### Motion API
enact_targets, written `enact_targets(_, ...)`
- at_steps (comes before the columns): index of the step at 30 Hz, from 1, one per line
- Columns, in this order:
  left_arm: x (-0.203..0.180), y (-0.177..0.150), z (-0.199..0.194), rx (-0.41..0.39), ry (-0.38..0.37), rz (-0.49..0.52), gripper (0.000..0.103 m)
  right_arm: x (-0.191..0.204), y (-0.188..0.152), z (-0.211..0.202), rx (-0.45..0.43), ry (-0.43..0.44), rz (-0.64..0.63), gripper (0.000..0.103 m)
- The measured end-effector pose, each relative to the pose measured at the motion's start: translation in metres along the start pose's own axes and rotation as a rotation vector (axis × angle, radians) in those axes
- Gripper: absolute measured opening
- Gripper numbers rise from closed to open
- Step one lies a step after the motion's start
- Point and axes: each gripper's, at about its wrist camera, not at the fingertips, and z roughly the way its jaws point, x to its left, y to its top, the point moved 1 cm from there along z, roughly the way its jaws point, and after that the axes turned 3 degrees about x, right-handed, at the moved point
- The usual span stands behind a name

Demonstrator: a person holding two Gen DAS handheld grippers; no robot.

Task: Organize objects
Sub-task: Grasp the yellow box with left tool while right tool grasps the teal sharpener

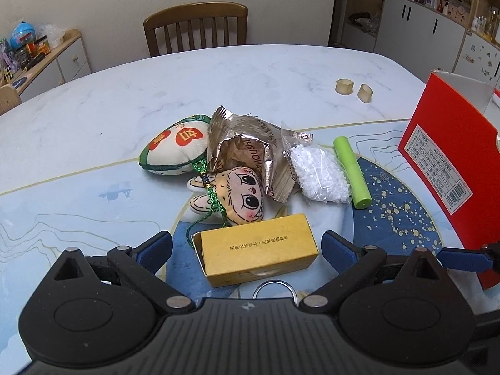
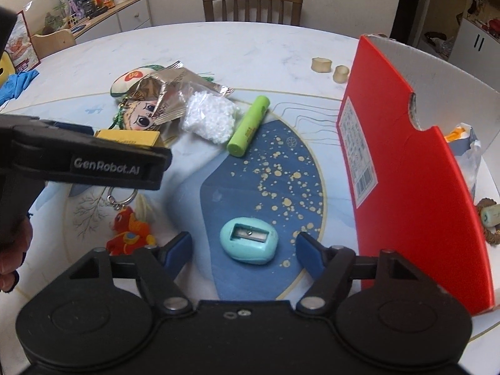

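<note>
My left gripper (image 1: 248, 250) is open around a yellow box (image 1: 257, 251) lying on the table, one blue finger on each side, apart from it. My right gripper (image 2: 245, 250) is open around a teal pencil sharpener (image 2: 249, 240) on the blue mat. Behind the box lie a cartoon-face plush (image 1: 239, 193), a green-edged plush (image 1: 173, 145), a foil wrapper (image 1: 247, 147), a bag of white beads (image 1: 318, 172) and a green tube (image 1: 351, 172). A red open box (image 2: 412, 172) stands at the right and holds a few items.
A red toy keychain (image 2: 129, 232) lies left of my right gripper. Two small beige rings (image 1: 354, 89) sit far right on the table (image 1: 125, 93). A wooden chair (image 1: 196, 28) stands behind the table. Cabinets line both sides of the room.
</note>
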Motion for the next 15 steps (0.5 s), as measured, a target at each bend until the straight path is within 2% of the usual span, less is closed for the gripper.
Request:
enact_targets(4, 0.0035, -0.0015, -0.0022, 0.003, -0.005, -0.032, 0.094, -0.0003, 0.0003, -0.0008, -0.007, -0.012, 0.002, 0.058)
enact_targets(8, 0.0046, -0.0027, -0.0058, 0.004, -0.021, -0.046, 0.078, 0.0021, -0.0007, -0.0017, -0.009, -0.023, -0.012, 0.053)
enact_targets(12, 0.0046, -0.0032, -0.0079, 0.007, -0.011, -0.044, 0.076, 0.0053, -0.0017, -0.0040, -0.011, -0.027, -0.029, 0.041)
enact_targets(15, 0.0062, -0.0034, -0.0093, 0.018, -0.009, -0.046, 0.076, 0.0062, -0.0018, -0.0055, -0.010, -0.031, -0.038, 0.038)
